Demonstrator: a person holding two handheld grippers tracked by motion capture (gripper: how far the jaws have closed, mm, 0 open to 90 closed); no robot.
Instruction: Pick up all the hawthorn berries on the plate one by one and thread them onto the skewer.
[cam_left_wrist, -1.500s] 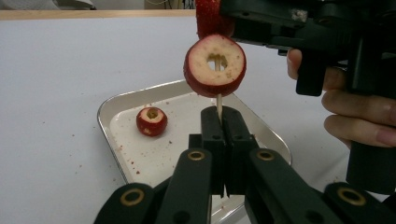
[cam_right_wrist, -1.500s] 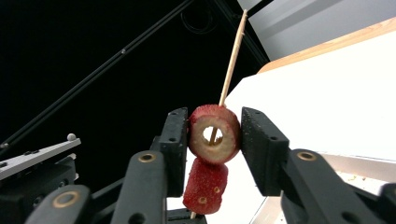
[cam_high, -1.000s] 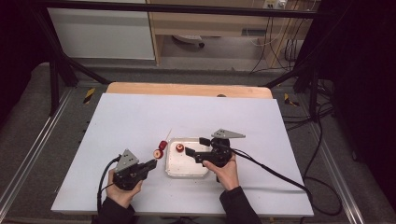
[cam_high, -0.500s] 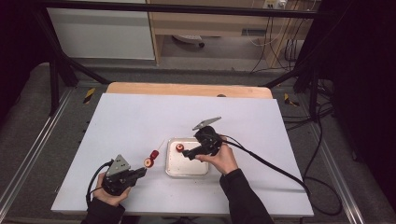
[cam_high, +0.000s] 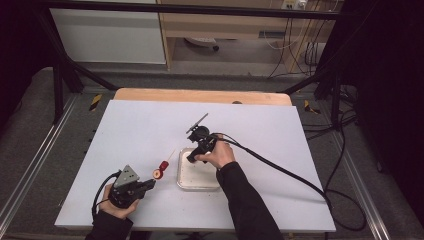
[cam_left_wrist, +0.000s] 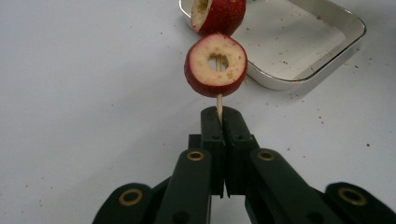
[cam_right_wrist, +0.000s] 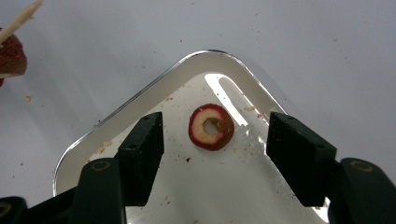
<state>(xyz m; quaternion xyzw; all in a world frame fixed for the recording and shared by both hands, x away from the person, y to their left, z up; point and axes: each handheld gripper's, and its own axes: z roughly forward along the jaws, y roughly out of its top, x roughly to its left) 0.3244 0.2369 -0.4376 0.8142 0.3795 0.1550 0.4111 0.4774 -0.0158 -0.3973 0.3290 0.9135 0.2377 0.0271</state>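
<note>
In tray (cam_right_wrist: 140, 100), slice (cam_right_wrist: 211, 126) between open fingers (cam_right_wrist: 140, 156)

Your right gripper (cam_right_wrist: 215, 158) hangs over a corner of the white tray (cam_right_wrist: 140, 100), its two black jaws apart and just now closing in. Between them, untouched, a cored red fruit slice (cam_right_wrist: 211, 127) lies flat on the tray floor among crumbs. At top left, a skewer tip (cam_right_wrist: 21, 18) pokes past another red piece (cam_right_wrist: 10, 58).

We saw a bright table (cam_high: 140, 130) with dark edges all around. The tray (cam_right_wrist: 219, 63) had shiny glare.
</note>
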